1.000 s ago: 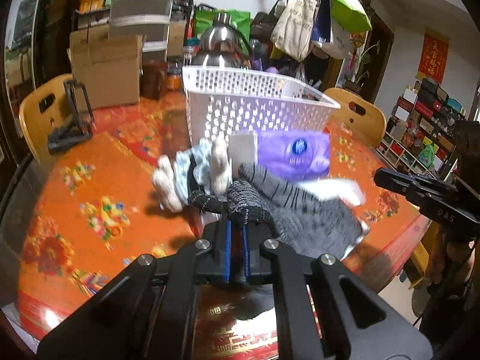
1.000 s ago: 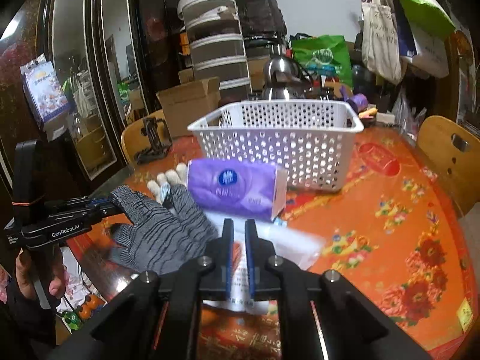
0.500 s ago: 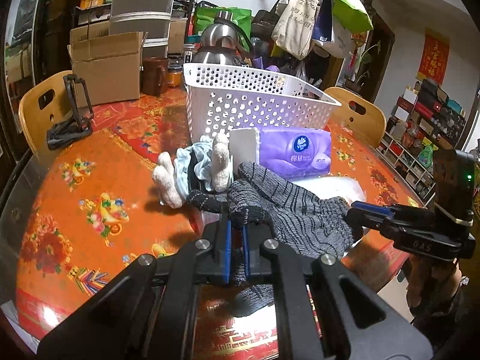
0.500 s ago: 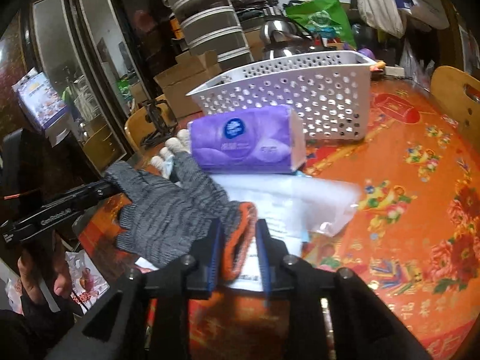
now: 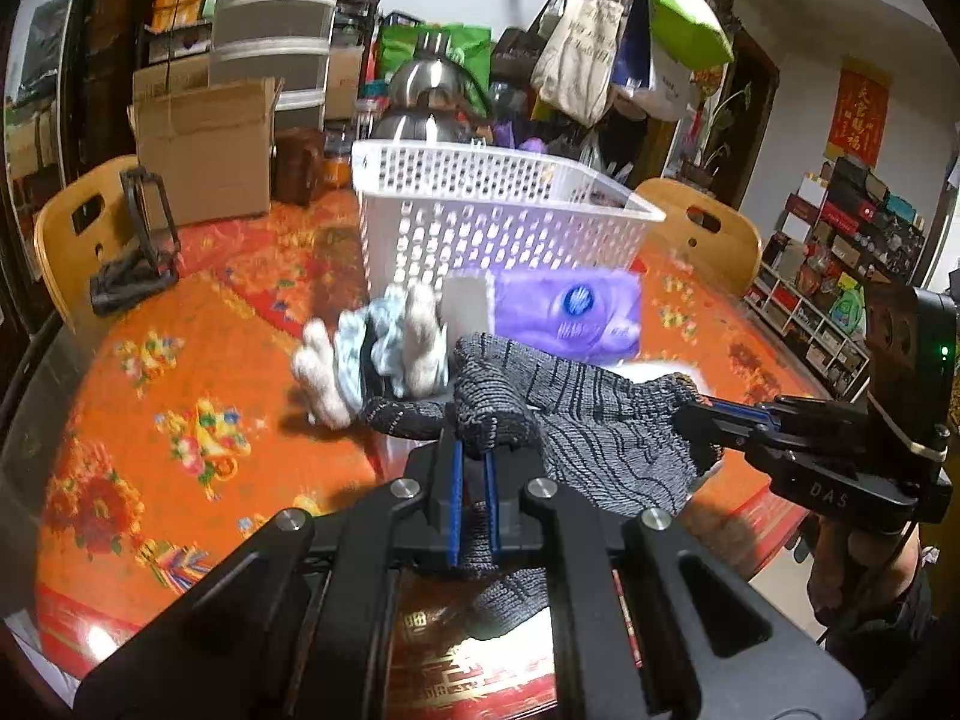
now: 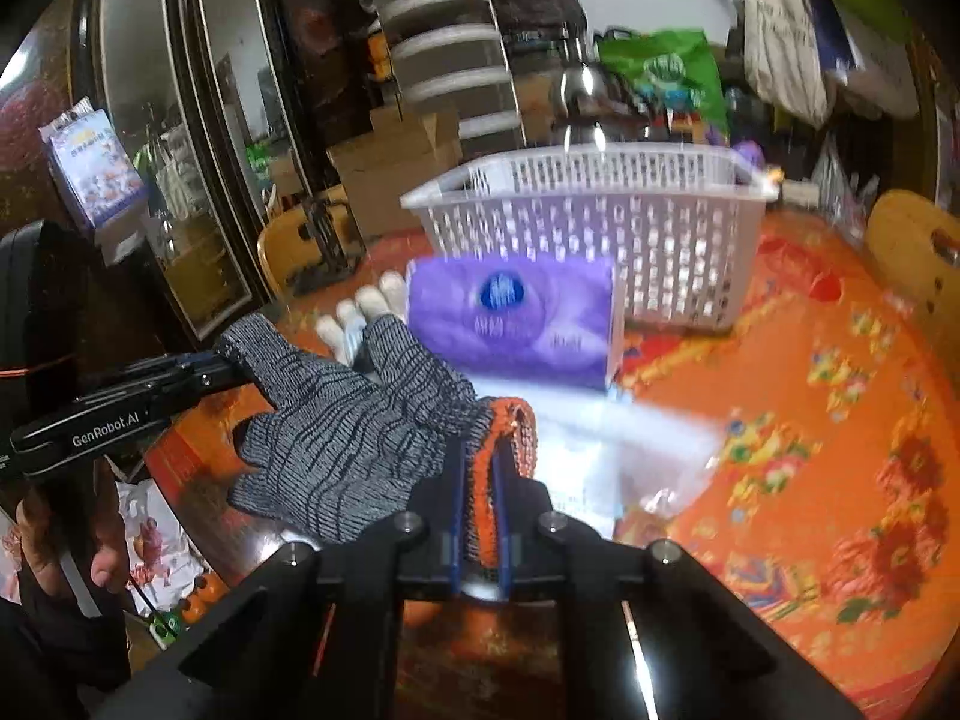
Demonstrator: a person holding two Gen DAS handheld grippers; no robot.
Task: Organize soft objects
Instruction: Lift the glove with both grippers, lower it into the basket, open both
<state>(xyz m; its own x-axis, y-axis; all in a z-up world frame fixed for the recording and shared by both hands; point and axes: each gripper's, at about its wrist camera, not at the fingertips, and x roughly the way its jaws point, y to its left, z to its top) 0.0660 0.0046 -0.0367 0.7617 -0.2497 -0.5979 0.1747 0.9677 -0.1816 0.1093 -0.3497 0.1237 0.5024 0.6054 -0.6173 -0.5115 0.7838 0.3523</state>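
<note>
You have the grey knit glove (image 6: pixel 336 426) stretched above the table (image 6: pixel 810 408), left fingers (image 5: pixel 474 450) clamped on a fingertip, right fingers (image 6: pixel 480 480) just closed on its orange cuff; it's light, limp and stretchy, so keep both ends.

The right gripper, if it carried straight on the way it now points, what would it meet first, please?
Most likely the purple tissue pack, lying just beyond the grey glove whose orange cuff the right gripper clamps; the white basket stands behind it. Depth is hard to judge here.
</note>
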